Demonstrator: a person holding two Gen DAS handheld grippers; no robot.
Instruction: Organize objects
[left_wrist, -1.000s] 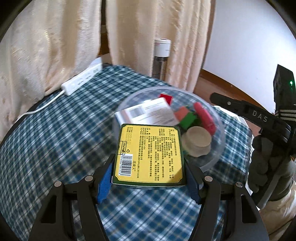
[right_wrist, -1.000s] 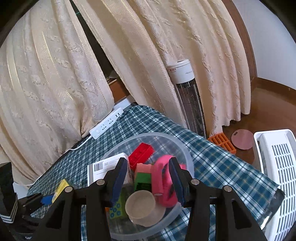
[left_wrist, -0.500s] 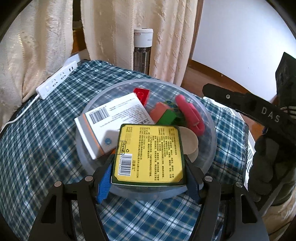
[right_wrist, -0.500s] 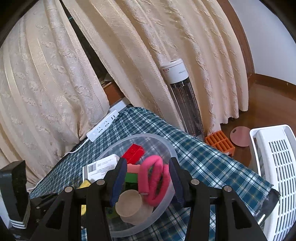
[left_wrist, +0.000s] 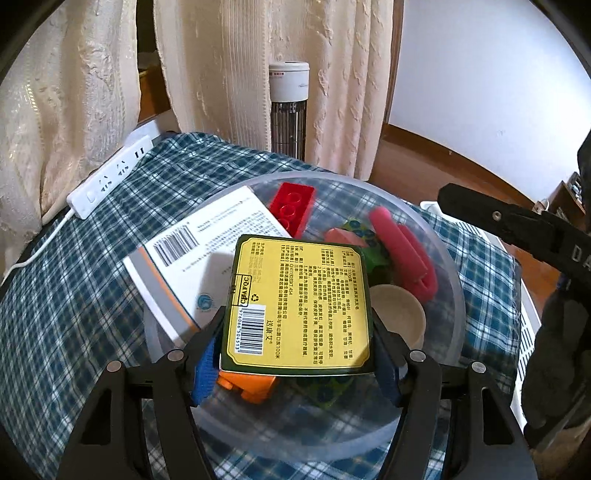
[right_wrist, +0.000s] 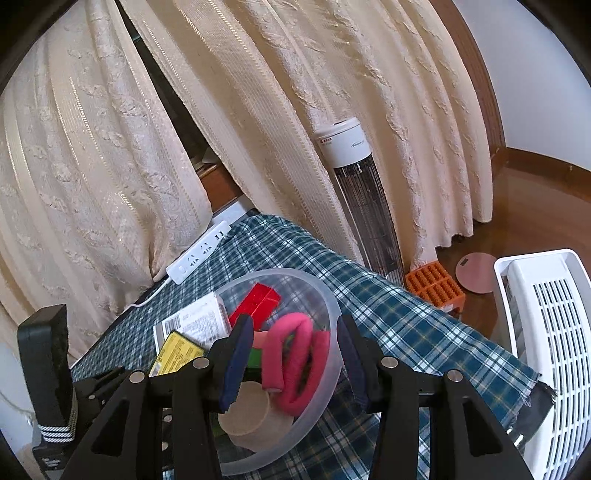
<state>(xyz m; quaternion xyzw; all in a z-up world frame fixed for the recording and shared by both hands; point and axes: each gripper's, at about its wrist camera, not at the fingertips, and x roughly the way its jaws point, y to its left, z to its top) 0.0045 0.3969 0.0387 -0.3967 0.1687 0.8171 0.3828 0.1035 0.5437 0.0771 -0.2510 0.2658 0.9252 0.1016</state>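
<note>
My left gripper (left_wrist: 295, 354) is shut on a flat yellow box (left_wrist: 301, 302) with a barcode and holds it over a clear plastic bowl (left_wrist: 448, 258). In the bowl lie a white box (left_wrist: 199, 254), a red brick (left_wrist: 293, 206), a pink looped band (left_wrist: 402, 251), a beige cup (left_wrist: 400, 317) and an orange brick (left_wrist: 247, 384). My right gripper (right_wrist: 291, 354) is open and empty above the bowl's (right_wrist: 328, 321) right rim. The yellow box (right_wrist: 177, 354) shows in the right wrist view too.
The bowl stands on a blue plaid cloth (left_wrist: 74, 295). A white power strip (left_wrist: 110, 181) lies at the cloth's far left edge by cream curtains. A tower heater (right_wrist: 364, 203) stands behind. A white slatted appliance (right_wrist: 550, 332) is at the right.
My left gripper has carried the yellow box forward, from in front of the bowl to over its inside. My right gripper has drawn back and up from the bowl.
</note>
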